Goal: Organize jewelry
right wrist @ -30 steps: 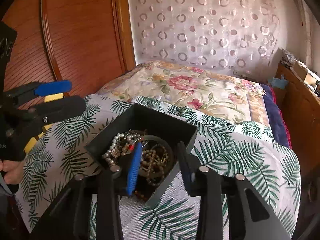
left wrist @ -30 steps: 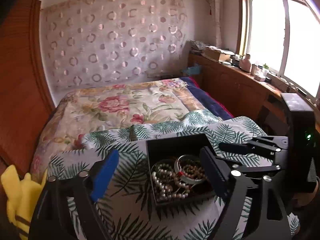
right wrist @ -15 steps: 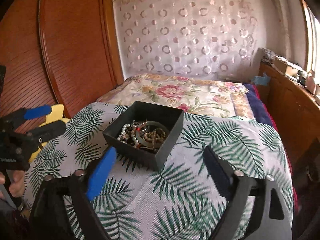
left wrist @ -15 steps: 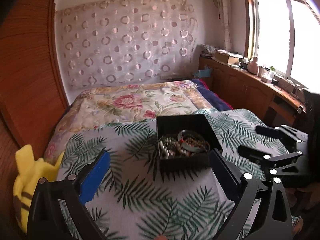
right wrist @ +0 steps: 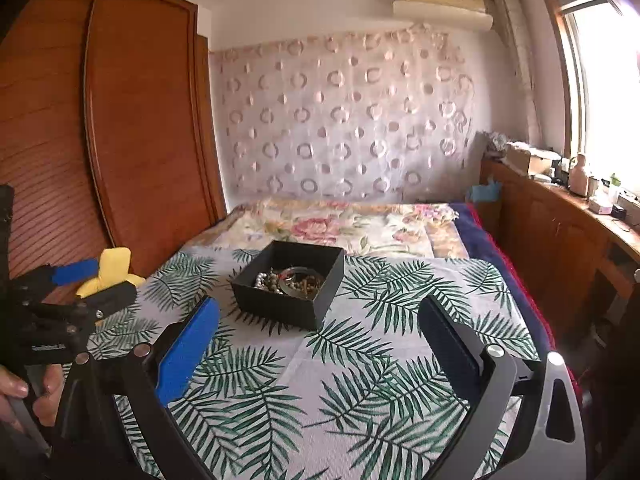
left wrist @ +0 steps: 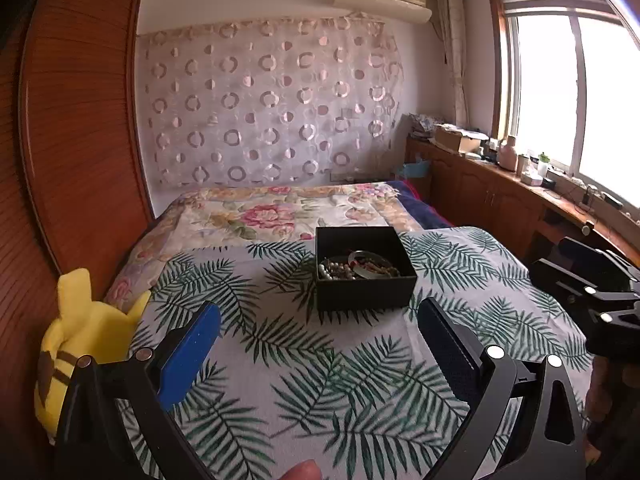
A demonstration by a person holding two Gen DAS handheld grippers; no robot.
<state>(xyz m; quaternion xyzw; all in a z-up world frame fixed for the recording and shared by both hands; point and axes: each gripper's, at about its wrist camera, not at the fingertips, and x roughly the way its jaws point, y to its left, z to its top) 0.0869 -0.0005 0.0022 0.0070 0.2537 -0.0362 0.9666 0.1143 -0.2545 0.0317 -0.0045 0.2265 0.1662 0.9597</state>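
Black jewelry box [left wrist: 364, 268] holds beads | left tongs [left wrist: 318, 330] apart | right tongs [right wrist: 318, 326] apart

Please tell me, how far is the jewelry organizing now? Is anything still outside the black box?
Done, as it appears: the pearl beads, a bangle and other pieces lie together inside the black box on the leaf-print cloth. No jewelry shows on the cloth. In hand: nothing; the left gripper and right gripper are both open, short of the box. Left: probably nothing, or only a lid, which is not visible.
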